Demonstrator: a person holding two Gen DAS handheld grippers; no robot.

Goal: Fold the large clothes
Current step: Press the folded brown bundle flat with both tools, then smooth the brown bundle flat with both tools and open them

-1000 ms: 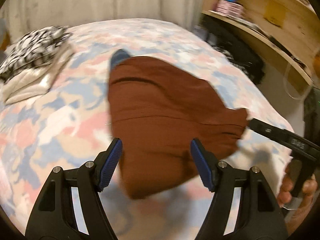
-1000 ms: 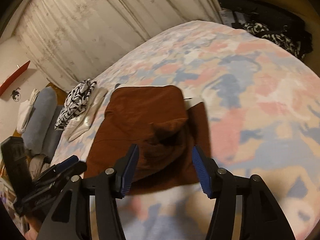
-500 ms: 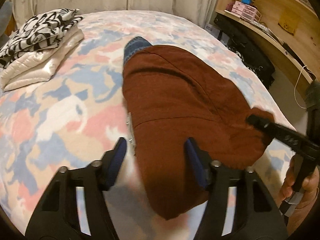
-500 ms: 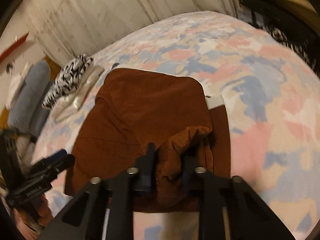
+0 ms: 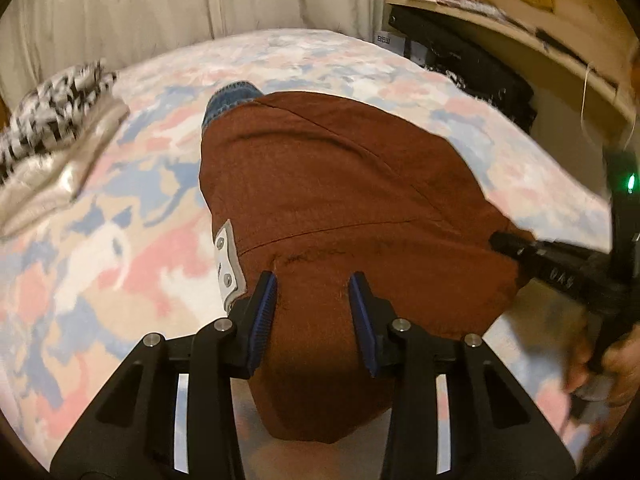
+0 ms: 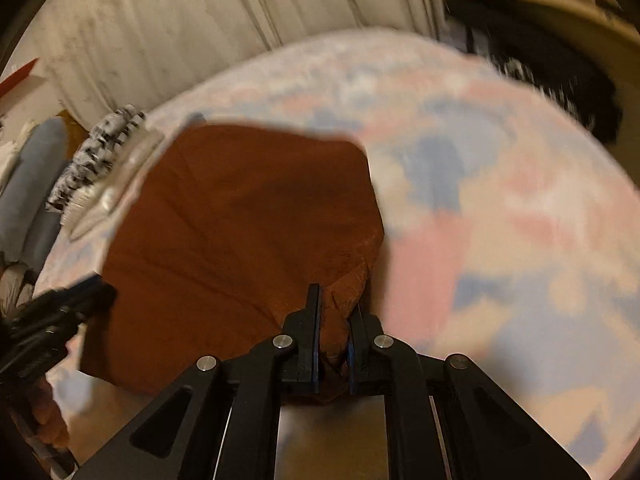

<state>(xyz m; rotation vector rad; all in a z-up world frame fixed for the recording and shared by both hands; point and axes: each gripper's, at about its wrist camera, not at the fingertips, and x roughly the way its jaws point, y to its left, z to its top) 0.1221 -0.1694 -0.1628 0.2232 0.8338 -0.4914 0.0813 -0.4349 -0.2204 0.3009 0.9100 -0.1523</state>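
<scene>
A rust-brown garment (image 5: 340, 184) lies partly folded on the patterned bedspread (image 5: 120, 240). A grey tab with snaps (image 5: 226, 264) shows at its left edge, and a blue denim piece (image 5: 232, 98) peeks out at its far end. My left gripper (image 5: 313, 300) straddles the garment's near end; its jaws are closing with cloth between the pads, which stand apart. My right gripper (image 6: 336, 308) is pinching a bunched corner of the garment (image 6: 248, 216), its jaws still closing. In each wrist view the other gripper shows at the garment's far side: the right (image 5: 520, 248) and the left (image 6: 80, 292).
A folded stack, black-and-white print on cream (image 5: 48, 136), sits at the bed's far left. A curtain hangs behind the bed. A wooden shelf (image 5: 520, 32) with black items (image 5: 472, 68) below it stands on the right. A hand (image 5: 612, 364) holds the right gripper.
Both grippers have dropped onto the garment. The right jaws went from wide apart to pinched on a bunched corner. The left jaws have narrowed around the near end.
</scene>
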